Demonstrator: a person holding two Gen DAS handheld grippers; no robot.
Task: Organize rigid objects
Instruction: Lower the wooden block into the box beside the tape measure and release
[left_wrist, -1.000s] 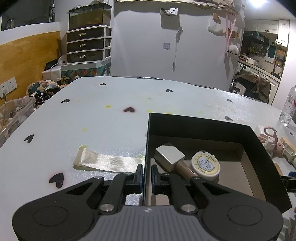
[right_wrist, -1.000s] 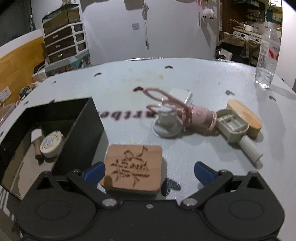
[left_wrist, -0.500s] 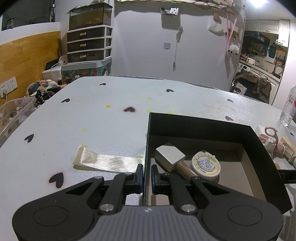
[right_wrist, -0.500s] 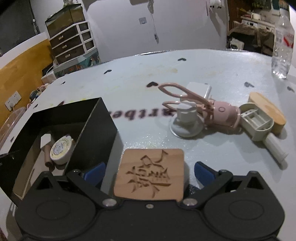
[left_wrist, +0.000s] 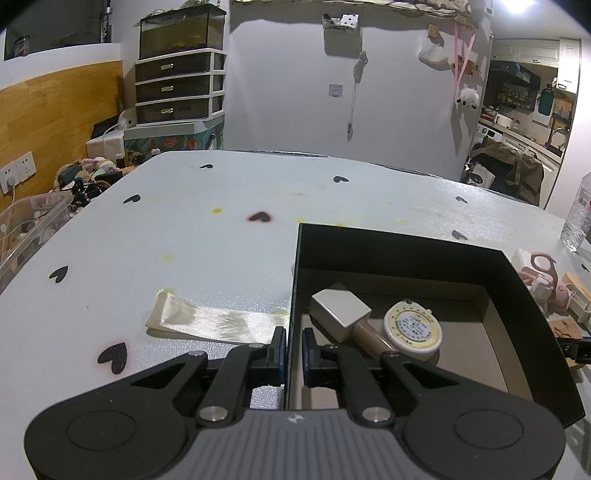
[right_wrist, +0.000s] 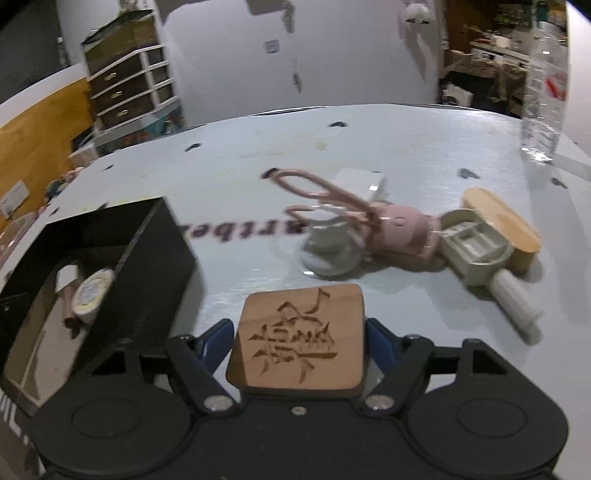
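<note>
Right gripper (right_wrist: 300, 334): carved wooden block (right_wrist: 298, 338) sits square between the blue pads, carved face up, flat on the table (right_wrist: 406, 155). Jaws have just been closing in on it. Left pad looks flush with the block's left edge, right pad at or just off the right edge; motion blur, so can't confirm firm contact on both sides. The block's near edge is over the gripper body, its far edge pokes out past the fingertips.

Left gripper (left_wrist: 294, 347): jaws pinched almost fully together on the left wall of the black box (left_wrist: 402, 254), one pad outside, one inside, at the box's near left corner.

Left of the block, near: the black box, open top. Inside it, a mallet (left_wrist: 341, 314) with a pale square head and wooden handle, lying flat, and a round tape measure (left_wrist: 413, 329) just right of the handle, touching or nearly so. Outside the box's left wall, a strip of shiny ribbon (left_wrist: 214, 323) flat on the table.

Beyond the block, mid table: grey round knob-like piece (right_wrist: 330, 245), pink device with loop handles (right_wrist: 388, 230) lying against it, then a beige plastic part with a white tube (right_wrist: 480, 251) and a wooden oval lid (right_wrist: 502, 218) to the right, all bunched together. White flat box (right_wrist: 360, 182) behind them.

Far right: clear water bottle (right_wrist: 545, 85), upright, well apart from the rest.
</note>
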